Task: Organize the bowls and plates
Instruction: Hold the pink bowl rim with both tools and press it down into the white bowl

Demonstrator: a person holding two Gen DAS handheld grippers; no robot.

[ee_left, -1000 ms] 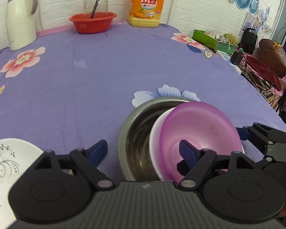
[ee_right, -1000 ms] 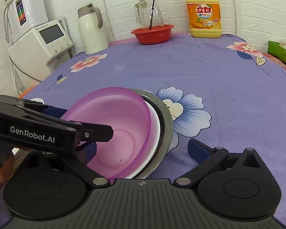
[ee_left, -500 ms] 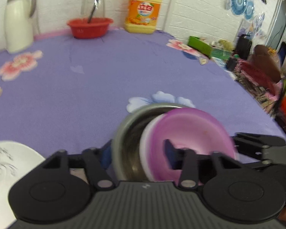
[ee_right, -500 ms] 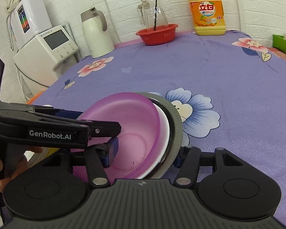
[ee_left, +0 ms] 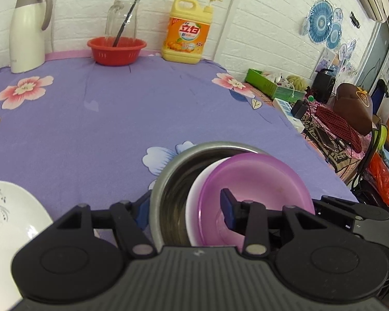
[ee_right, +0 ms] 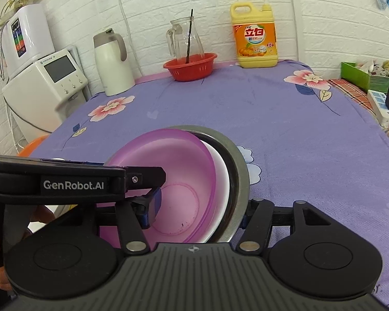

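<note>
A nested stack of bowls sits tilted at the near edge of the purple flowered tablecloth (ee_left: pixel 116 119). The outermost is a wide steel bowl (ee_left: pixel 168 178) with a dull grey rim and dark, streaky inside. Within it sits a white bowl (ee_right: pixel 221 171), only its edge showing. Innermost is a translucent pink-purple bowl (ee_right: pixel 179 178), glossy, with a faint ring and dark specks at its base.

The left gripper (ee_left: pixel 186 204) pinches the stack's walls, one pad outside the steel, one inside the purple. The right gripper (ee_right: pixel 199 212) straddles the opposite walls likewise, its jaws opening slightly.

A white patterned plate (ee_left: pixel 7 220) lies apart at the left.
</note>
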